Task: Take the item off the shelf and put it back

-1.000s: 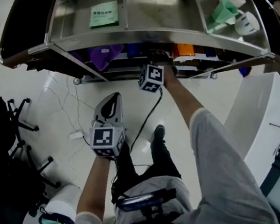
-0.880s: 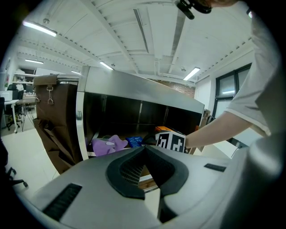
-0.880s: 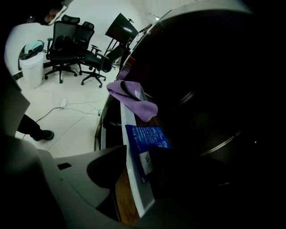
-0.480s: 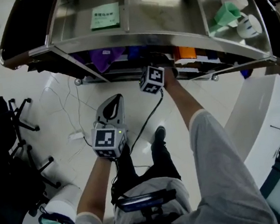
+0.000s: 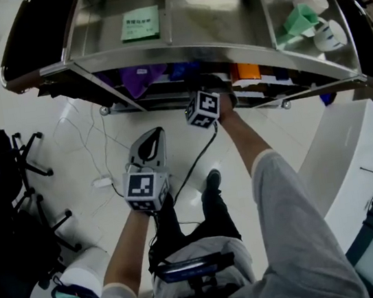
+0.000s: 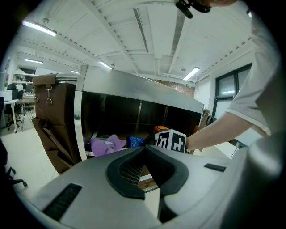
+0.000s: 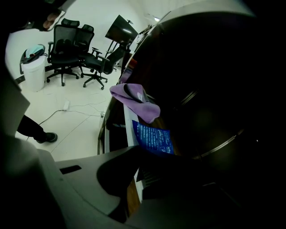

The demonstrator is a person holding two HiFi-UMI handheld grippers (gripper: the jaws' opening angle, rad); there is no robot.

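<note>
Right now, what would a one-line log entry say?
right gripper: jaws just closed on blue packet | left gripper: shut, empty

Nothing can be read. The green sheet (image 5: 139,23) on the shelf unit's (image 5: 221,8) top bears print too small to make out. The blue packet (image 7: 153,137) carries blurred white lettering. The near cube (image 5: 144,188) and far cube (image 5: 203,108) show only black-and-white square patterns.

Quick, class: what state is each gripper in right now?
Left gripper: fingers closed, empty.
Right gripper: fingers have just closed, apparently pinching the edge of the blue packet.
</note>
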